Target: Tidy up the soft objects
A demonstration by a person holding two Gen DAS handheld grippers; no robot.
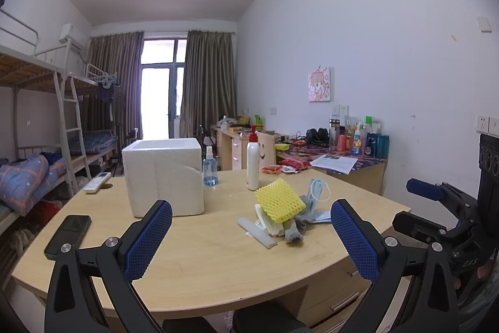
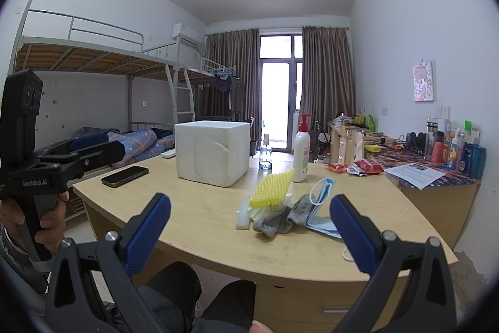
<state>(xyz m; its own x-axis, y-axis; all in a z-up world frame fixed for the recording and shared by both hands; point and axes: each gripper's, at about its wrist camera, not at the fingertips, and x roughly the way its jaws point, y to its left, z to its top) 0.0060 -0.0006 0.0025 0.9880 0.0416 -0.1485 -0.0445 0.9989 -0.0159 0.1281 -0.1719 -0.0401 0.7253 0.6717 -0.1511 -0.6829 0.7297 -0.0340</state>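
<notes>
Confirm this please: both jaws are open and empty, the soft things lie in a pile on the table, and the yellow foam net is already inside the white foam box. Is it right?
Not quite. The yellow foam net is not in the white foam box; it lies on top of the pile on the table, right of the box, as the left wrist view shows. The left gripper and right gripper are indeed open and empty.

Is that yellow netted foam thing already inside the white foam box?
No, the yellow foam net lies on top of the pile of soft things on the table, apart from the white foam box.
</notes>
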